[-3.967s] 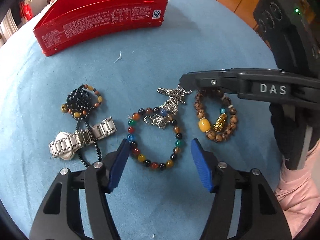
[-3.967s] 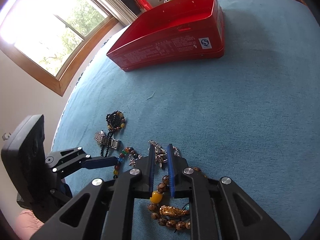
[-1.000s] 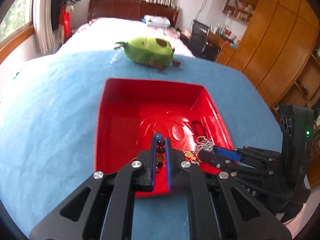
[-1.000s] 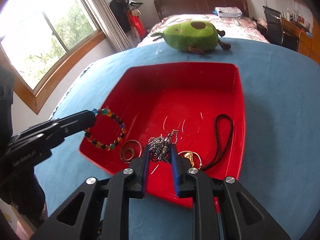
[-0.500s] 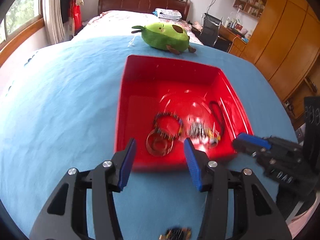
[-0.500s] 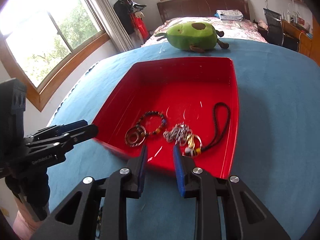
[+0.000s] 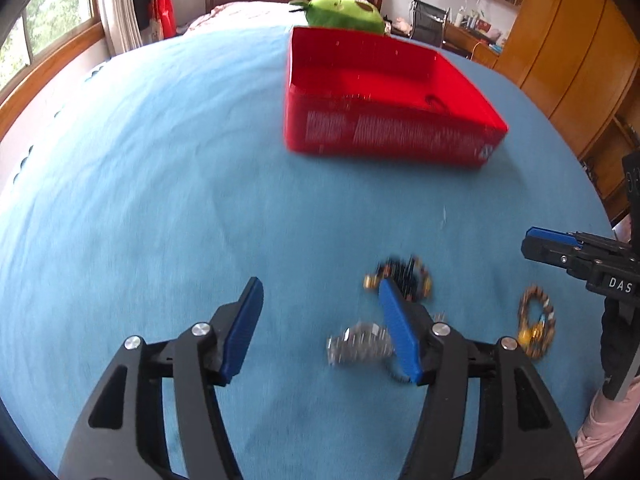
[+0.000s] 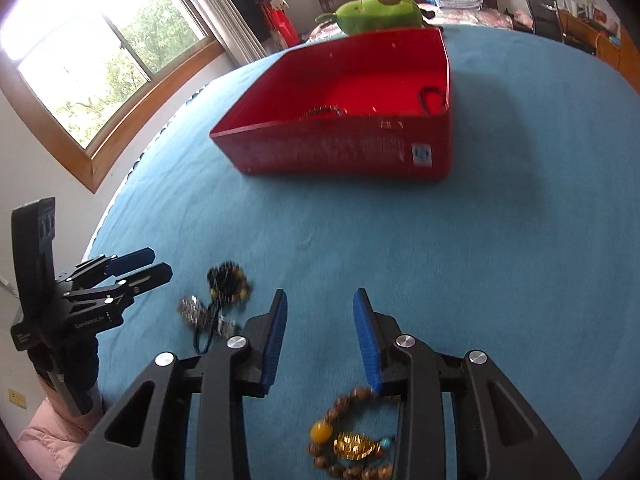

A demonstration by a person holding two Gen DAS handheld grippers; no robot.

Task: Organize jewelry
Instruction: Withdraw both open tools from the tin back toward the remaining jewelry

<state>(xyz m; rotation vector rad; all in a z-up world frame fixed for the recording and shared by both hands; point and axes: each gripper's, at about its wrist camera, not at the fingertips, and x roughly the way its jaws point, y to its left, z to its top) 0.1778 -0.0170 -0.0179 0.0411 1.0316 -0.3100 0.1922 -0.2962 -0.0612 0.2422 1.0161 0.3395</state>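
Observation:
A red box (image 7: 384, 128) (image 8: 344, 148) stands far back on the blue cloth with jewelry inside; a black cord (image 8: 430, 98) and a bead bracelet (image 8: 320, 111) show over its rim. My left gripper (image 7: 320, 328) is open and empty above the cloth, next to a silver watch (image 7: 356, 346) (image 8: 192, 310) and a black bead necklace (image 7: 404, 274) (image 8: 228, 278). My right gripper (image 8: 320, 338) is open and empty, just above a wooden bead bracelet with a gold charm (image 8: 352, 446) (image 7: 536, 322).
A green plush toy (image 7: 344, 12) (image 8: 380, 8) lies behind the red box. A window (image 8: 100, 56) is on the left and wooden wardrobes (image 7: 568, 48) on the right. The blue cloth (image 7: 160, 180) stretches between the box and the grippers.
Both grippers let go of their jewelry in the red box, opened and drew back toward the pieces left on the cloth. The view is motion-blurred.

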